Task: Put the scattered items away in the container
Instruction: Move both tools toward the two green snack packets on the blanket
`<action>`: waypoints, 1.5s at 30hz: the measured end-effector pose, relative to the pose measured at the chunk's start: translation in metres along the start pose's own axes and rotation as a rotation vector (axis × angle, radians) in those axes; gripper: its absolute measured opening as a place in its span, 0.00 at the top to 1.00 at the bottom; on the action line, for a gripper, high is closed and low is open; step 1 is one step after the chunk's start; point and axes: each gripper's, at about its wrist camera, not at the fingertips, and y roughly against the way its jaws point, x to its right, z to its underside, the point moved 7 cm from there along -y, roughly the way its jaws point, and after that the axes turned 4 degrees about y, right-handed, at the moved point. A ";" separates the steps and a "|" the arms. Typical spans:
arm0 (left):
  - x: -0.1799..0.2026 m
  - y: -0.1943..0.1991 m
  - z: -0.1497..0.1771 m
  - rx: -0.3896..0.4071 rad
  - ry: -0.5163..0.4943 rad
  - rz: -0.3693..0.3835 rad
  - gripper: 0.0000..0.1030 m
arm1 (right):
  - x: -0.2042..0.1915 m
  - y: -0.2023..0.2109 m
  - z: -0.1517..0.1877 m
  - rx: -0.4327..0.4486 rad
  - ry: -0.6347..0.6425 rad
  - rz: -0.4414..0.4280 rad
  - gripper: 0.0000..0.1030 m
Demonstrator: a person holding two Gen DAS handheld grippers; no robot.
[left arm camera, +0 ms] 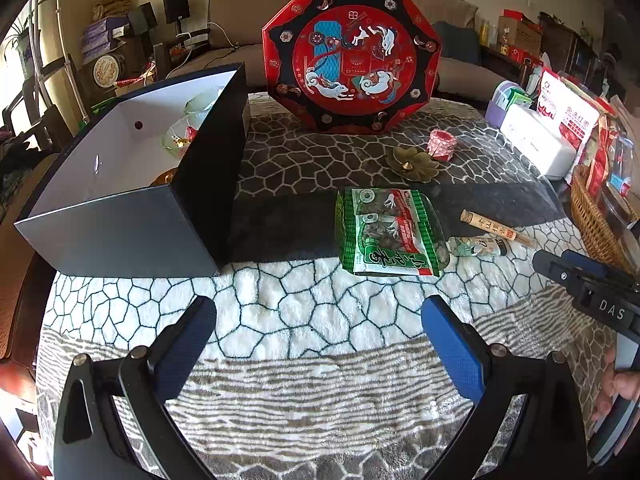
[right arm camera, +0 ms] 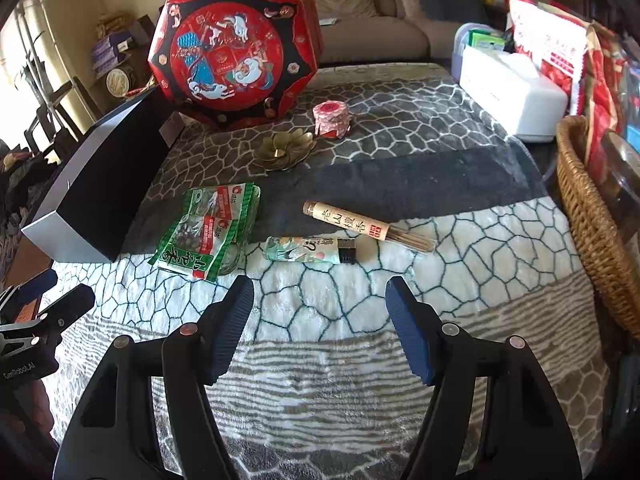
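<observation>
A dark open box (left arm camera: pixel 132 184) with a white inside stands at the left, with glass bowls and a gold item in it. The same box (right arm camera: pixel 104 184) shows at the left edge of the right wrist view. On the patterned blanket lie green snack packets (left arm camera: pixel 390 232) (right arm camera: pixel 210 230), a small printed tube (left arm camera: pixel 478 246) (right arm camera: pixel 310 250), an incense tube (left arm camera: pixel 498 228) (right arm camera: pixel 368 226), a brass lotus dish (left arm camera: pixel 412 162) (right arm camera: pixel 286 150) and a pink paper cup (left arm camera: pixel 442 143) (right arm camera: pixel 332 118). My left gripper (left arm camera: pixel 320 324) is open over bare blanket. My right gripper (right arm camera: pixel 320 304) is open, just short of the small printed tube.
A red octagonal gift box (left arm camera: pixel 352 56) (right arm camera: pixel 236 46) leans upright at the back. A white tissue box (right arm camera: pixel 516 96) and red packets stand at the right, with a wicker basket (right arm camera: pixel 592 216) on the right edge. A sofa lies behind the table.
</observation>
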 end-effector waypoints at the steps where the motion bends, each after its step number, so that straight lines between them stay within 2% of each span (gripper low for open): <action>1: -0.001 -0.002 0.000 0.001 0.005 -0.003 0.00 | -0.003 -0.003 0.002 -0.005 0.006 -0.001 0.36; 6: -0.006 -0.015 -0.002 0.008 0.024 -0.030 0.00 | -0.015 -0.013 -0.001 -0.012 0.052 0.015 0.36; 11: -0.009 -0.033 -0.003 -0.021 0.069 -0.012 0.00 | -0.014 -0.022 -0.006 -0.023 0.056 -0.014 0.36; 14: -0.006 -0.042 -0.003 -0.032 0.077 -0.001 0.00 | -0.014 -0.028 -0.009 -0.037 0.032 -0.072 0.47; 20: -0.004 -0.058 -0.010 -0.051 0.097 0.021 0.00 | -0.030 -0.045 -0.025 -0.033 -0.003 -0.184 0.49; 22: -0.006 -0.066 -0.012 -0.057 0.107 0.022 0.00 | -0.037 -0.052 -0.029 -0.042 -0.005 -0.215 0.54; 25: -0.003 -0.076 -0.014 -0.082 0.113 0.052 0.00 | -0.045 -0.062 -0.033 -0.061 0.006 -0.225 0.67; 29: 0.003 -0.089 -0.015 -0.096 0.098 0.053 0.00 | -0.036 -0.067 -0.035 -0.075 -0.007 -0.210 0.69; 31: 0.004 -0.096 -0.015 -0.106 0.105 0.047 0.01 | -0.021 -0.062 -0.039 -0.071 -0.006 -0.165 0.69; 34: 0.006 -0.101 -0.016 -0.106 0.120 0.059 0.01 | 0.014 -0.049 -0.048 -0.034 0.000 -0.049 0.68; 36: 0.009 -0.104 -0.016 -0.109 0.110 0.060 0.01 | 0.034 -0.049 -0.049 -0.032 -0.007 -0.015 0.68; 39: 0.015 -0.109 -0.016 -0.113 0.097 0.063 0.01 | 0.053 -0.058 -0.043 -0.063 -0.020 -0.014 0.68; 43: 0.017 -0.114 -0.021 -0.128 0.107 0.073 0.01 | 0.056 -0.062 -0.037 -0.073 -0.032 -0.035 0.68; 45: 0.013 -0.111 -0.024 -0.115 0.114 0.072 0.01 | 0.044 -0.057 -0.040 -0.057 -0.040 -0.099 0.68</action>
